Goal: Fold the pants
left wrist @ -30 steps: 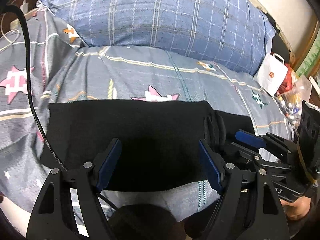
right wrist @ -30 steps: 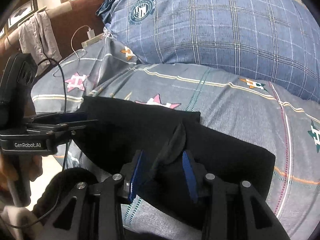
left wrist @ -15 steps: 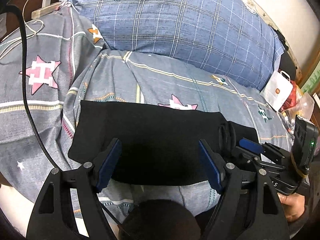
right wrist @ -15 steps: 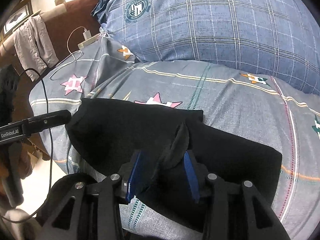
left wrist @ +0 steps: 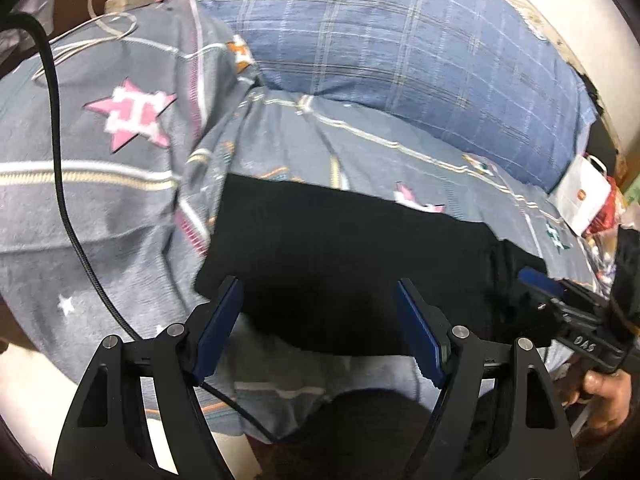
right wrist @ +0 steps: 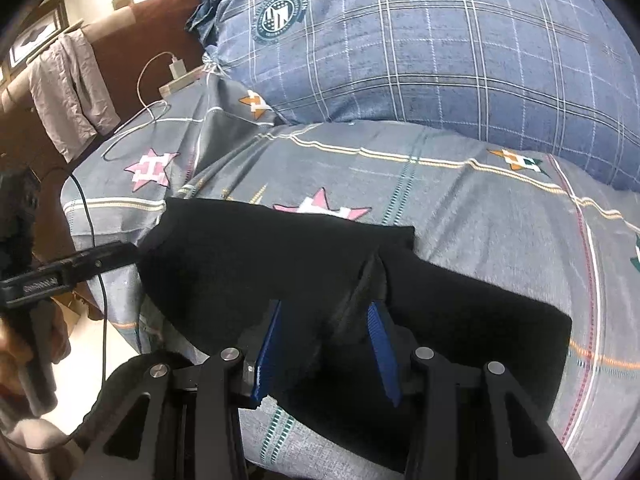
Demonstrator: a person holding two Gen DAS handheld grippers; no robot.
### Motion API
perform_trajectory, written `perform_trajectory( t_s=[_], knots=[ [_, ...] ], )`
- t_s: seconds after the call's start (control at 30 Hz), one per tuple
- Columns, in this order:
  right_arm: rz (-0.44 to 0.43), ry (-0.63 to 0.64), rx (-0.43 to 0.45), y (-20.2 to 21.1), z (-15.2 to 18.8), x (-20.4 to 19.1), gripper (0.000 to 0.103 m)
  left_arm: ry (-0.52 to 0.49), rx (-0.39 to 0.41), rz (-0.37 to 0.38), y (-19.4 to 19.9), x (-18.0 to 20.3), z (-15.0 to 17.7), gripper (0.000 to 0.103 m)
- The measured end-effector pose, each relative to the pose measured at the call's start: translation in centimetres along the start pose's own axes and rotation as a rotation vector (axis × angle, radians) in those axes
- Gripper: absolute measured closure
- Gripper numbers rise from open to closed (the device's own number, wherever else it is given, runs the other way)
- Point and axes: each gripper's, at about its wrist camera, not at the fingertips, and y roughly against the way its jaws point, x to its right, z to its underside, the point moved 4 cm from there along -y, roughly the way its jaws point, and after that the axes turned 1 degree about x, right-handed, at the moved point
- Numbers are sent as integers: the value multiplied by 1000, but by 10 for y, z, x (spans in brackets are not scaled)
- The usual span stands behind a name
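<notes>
left wrist view: a grey bedspread [left wrist: 120, 200] printed with pink stars and thin stripes covers the bed, and a big blue plaid pillow [left wrist: 400, 48] with a round crest lies at its far side. the black pants [left wrist: 340, 264], folded into a flat band, lie on the spread near its front edge. the left gripper [left wrist: 318, 320] is spread wide, with nothing between its blue pads, just over the near edge of the pants. a black cable [left wrist: 60, 184] runs down the left. a white charger and cord [left wrist: 120, 12] sit far left, and a white paper bag [left wrist: 584, 196] far right. the right gripper [left wrist: 540, 280] enters from the right, blurred, its tips at the pants' right end.

right wrist view: the right gripper [right wrist: 326, 344] is narrowed on a raised ridge of the pants [right wrist: 248, 264], pinched between its pads. a brown headboard [right wrist: 132, 48] carries a draped grey garment [right wrist: 68, 92]. the left gripper [right wrist: 96, 260] shows side-on at the left edge, partly cut off.
</notes>
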Motion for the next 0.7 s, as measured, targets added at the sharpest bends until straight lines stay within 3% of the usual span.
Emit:
perform_trajectory(
  t_s=[0.23, 0.7],
  knots=[
    [-17, 15, -19, -9, -4, -9, 61, 12, 5, -46, 4, -15, 6, 25],
    [-54, 199, -92, -38, -30, -61, 55, 101, -41, -2, -2, -40, 23, 25]
  ],
)
